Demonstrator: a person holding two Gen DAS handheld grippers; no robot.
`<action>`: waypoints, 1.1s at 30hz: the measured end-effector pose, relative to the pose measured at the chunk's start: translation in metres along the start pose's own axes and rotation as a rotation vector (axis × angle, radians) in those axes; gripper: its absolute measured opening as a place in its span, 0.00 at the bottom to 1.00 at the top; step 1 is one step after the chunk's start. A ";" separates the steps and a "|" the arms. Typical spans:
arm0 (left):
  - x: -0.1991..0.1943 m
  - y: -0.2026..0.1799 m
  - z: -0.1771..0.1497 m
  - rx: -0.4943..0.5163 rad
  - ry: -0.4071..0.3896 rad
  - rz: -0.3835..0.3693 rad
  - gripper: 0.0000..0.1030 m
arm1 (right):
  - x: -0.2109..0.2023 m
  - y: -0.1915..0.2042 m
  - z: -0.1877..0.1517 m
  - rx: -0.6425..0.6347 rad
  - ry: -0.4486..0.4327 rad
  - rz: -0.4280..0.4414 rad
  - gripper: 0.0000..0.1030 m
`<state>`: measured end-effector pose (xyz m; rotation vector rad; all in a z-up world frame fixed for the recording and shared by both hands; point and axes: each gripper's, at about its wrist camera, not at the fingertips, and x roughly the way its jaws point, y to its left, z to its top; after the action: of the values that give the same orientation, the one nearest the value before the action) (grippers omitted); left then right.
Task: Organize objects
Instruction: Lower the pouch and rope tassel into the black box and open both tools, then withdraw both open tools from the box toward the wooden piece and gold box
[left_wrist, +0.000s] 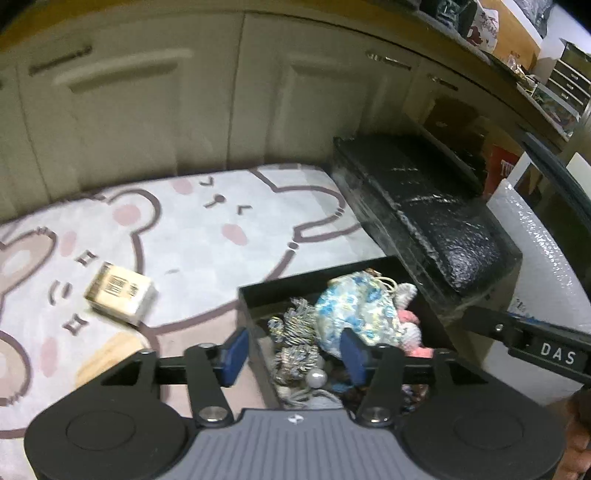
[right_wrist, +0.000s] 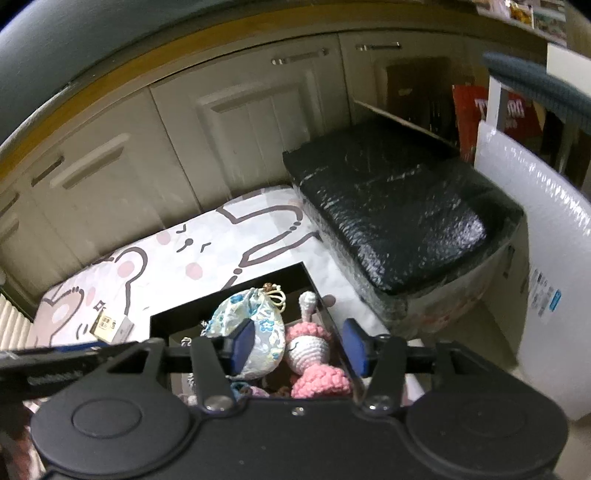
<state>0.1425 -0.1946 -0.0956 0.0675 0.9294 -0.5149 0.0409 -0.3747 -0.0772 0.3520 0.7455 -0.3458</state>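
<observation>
A black open box (left_wrist: 280, 284) (right_wrist: 229, 301) sits on a bear-print mat (left_wrist: 207, 236) (right_wrist: 162, 254). It holds a blue floral drawstring pouch (left_wrist: 354, 310) (right_wrist: 258, 317), a pink and white crochet doll (right_wrist: 310, 347) (left_wrist: 410, 328), silver beaded trinkets (left_wrist: 295, 332) and a pearl (left_wrist: 317, 377). My left gripper (left_wrist: 295, 354) is open and empty above the box's left wall. My right gripper (right_wrist: 299, 349) is open and empty above the pouch and doll. A small cream carton (left_wrist: 120, 291) (right_wrist: 110, 326) lies on the mat left of the box.
A black plastic-wrapped block (left_wrist: 424, 206) (right_wrist: 399, 206) lies right of the mat. A white bubble-wrap sheet (right_wrist: 543, 236) (left_wrist: 546, 258) stands at the right. Cream cabinet doors (left_wrist: 147, 110) (right_wrist: 240, 122) close off the back. A pale wooden piece (left_wrist: 107, 358) lies on the mat.
</observation>
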 end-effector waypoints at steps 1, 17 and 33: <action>-0.003 0.001 0.000 0.003 -0.005 0.009 0.66 | -0.001 0.001 0.000 -0.012 -0.007 -0.003 0.62; -0.026 0.025 -0.012 -0.002 -0.057 0.083 1.00 | -0.012 0.015 -0.005 -0.094 -0.026 -0.102 0.98; -0.031 0.045 -0.018 -0.009 -0.085 0.104 1.00 | -0.012 0.025 -0.011 -0.134 -0.026 -0.131 1.00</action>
<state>0.1348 -0.1379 -0.0897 0.0849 0.8407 -0.4142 0.0372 -0.3458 -0.0715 0.1726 0.7636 -0.4206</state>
